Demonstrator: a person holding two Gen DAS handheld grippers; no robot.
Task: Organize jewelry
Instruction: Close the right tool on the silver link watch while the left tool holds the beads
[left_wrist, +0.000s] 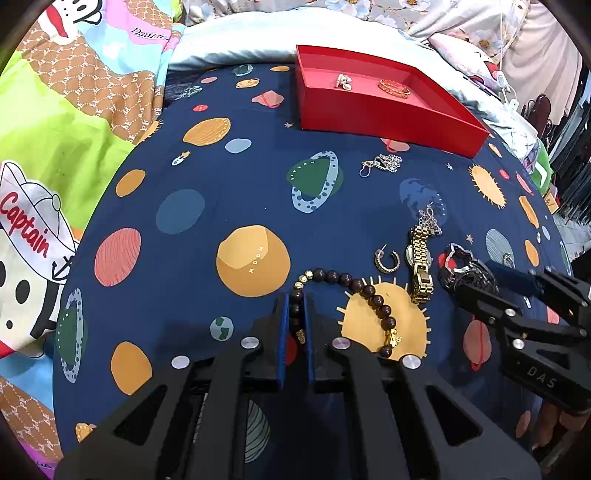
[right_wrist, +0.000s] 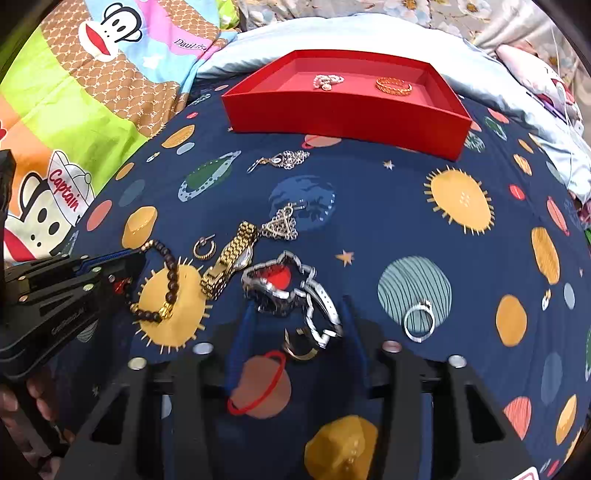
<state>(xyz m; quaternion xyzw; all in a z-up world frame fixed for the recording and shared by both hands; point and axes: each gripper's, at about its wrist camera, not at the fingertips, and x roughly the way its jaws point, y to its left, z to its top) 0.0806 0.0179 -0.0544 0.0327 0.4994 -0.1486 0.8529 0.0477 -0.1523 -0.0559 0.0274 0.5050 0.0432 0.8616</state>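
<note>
A dark bead bracelet lies on the navy planet-print sheet, and my left gripper is shut on its near end. The rest of the strand curves right over an orange sun print. In the right wrist view my right gripper has a finger on each side of a silver watch, and the pads appear to touch its case and band. A small gold hoop lies between the fingers, nearer the camera. The red box at the back holds a pearl piece and a gold bangle.
A gold watch, a hoop earring and two silver drop earrings lie between the grippers and the box. A silver ring sits to the right. Cartoon bedding rises on the left and pillows lie behind the box.
</note>
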